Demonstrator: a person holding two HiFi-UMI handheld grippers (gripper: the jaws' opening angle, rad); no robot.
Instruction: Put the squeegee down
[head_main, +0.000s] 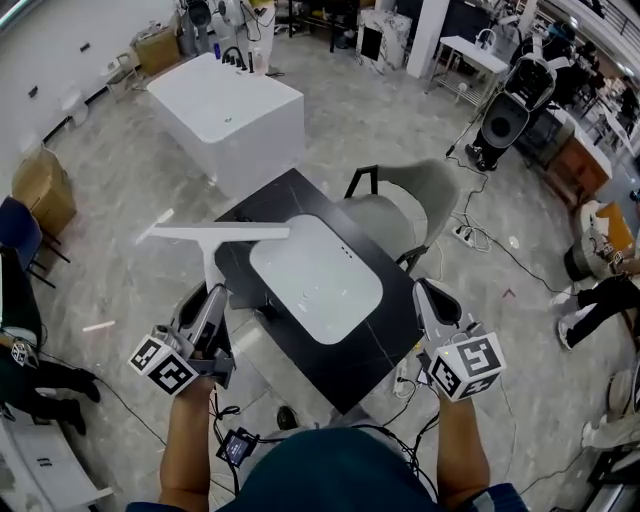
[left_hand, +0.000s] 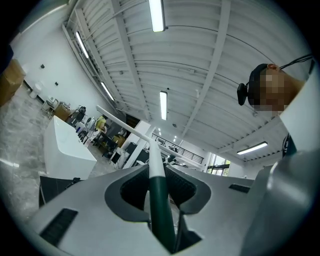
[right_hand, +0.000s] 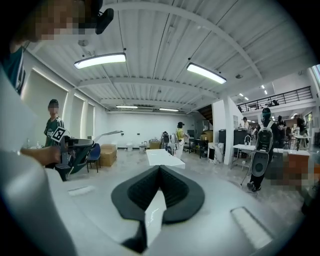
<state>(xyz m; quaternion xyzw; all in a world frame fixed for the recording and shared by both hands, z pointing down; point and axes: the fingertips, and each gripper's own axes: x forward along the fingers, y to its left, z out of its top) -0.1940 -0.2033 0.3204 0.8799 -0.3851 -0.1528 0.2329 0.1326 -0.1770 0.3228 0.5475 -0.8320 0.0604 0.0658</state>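
- Gripping the squeegee by its dark green handle in the left gripper; jaws clamped on the shaft, parted only by the handle's thickness, with nothing else between them.
- Carrying it by the handle end, so that the white blade bar sits crosswise well beyond the jaw tips. Probably done to keep the blade clear of the pads and let the bar land flat.
- Holding the right gripper with jaws pressed together at the tips and nothing in them. Judged idle, parked well to the right of the left jaws, out of the squeegee's way.
- Hovering the blade bar ahead of the left jaws, across the left corner of the black tabletop as the head view shows it, with the bar's outer end past the edge and above the floor.
- Facing a white basin just ahead and to the right of the left jaws. It fills most of the tabletop and leaves only narrow dark strips around it.
- Judging the basin or the strip ahead of the jaws as the likeliest landing spots. Set too near the edge, the long bar could overhang and tip off.
- Leaving open floor left of the left jaws, with a grey chair only beyond the far edge, well ahead of both jaws.
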